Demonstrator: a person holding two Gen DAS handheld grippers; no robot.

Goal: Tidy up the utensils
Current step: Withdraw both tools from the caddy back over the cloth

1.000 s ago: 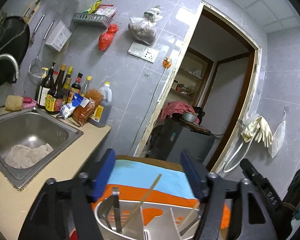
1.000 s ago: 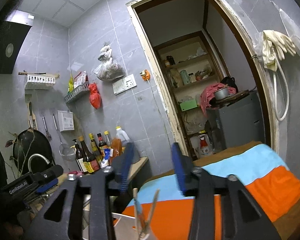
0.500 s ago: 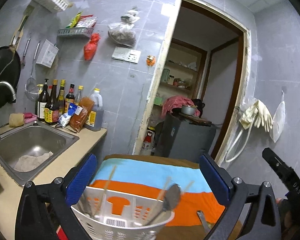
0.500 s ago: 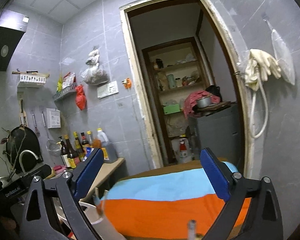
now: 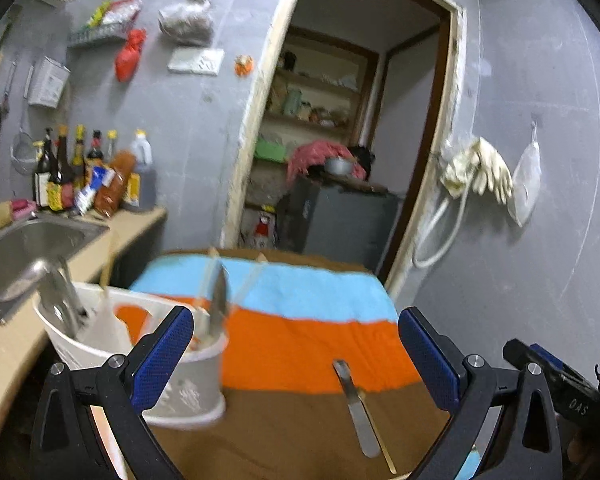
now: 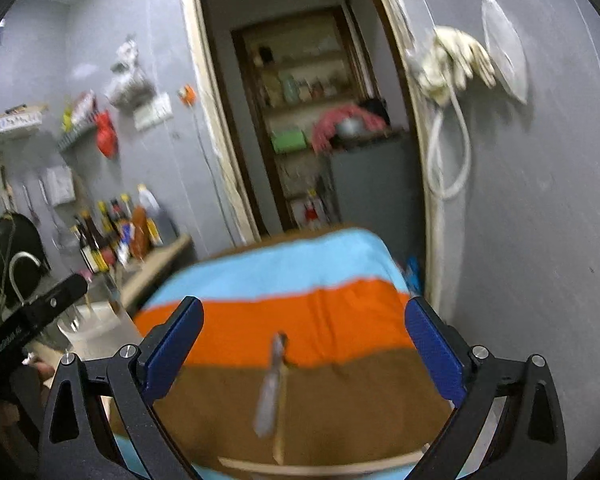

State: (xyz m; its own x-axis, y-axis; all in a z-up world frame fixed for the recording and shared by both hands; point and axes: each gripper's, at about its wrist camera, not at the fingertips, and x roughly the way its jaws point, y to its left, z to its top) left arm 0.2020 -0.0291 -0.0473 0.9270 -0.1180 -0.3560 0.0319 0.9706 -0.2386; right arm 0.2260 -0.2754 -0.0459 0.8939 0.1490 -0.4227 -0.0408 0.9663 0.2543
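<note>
At the far left the sink [image 5: 32, 240] sits in the counter, and just beside the counter edge a white holder [image 5: 140, 364] stands on the striped cloth [image 5: 308, 344], already carrying a ladle-like piece [image 5: 56, 292] and a few chopsticks and other upright pieces that are too blurred to name. The left gripper [image 5: 296, 356] hangs over the cloth with its jaws spread wide and nothing between them, its left pad close in front of the holder's wall. The holder looks light and top-heavy with long handles leaning out, so a careless sweep of that pad could likely knock it over or push it off the table toward the counter gap. Further right, a flat metal utensil [image 5: 358, 412] lies on the brown stripe with a chopstick [image 5: 374, 436] touching or just beside it; in the right wrist view the same utensil [image 6: 270, 384] lies between the wide-open, empty jaws of the right gripper [image 6: 304, 352], with chopsticks [image 6: 320, 470] at the bottom edge. Both are thin and flat on soft cloth, so a closing grip may pinch fabric, catch both pieces together, or let the smooth metal slip and swing out. Both views are smeared, which suggests fast movement, and the two grippers are near each other, so a collision seems possible.
</note>
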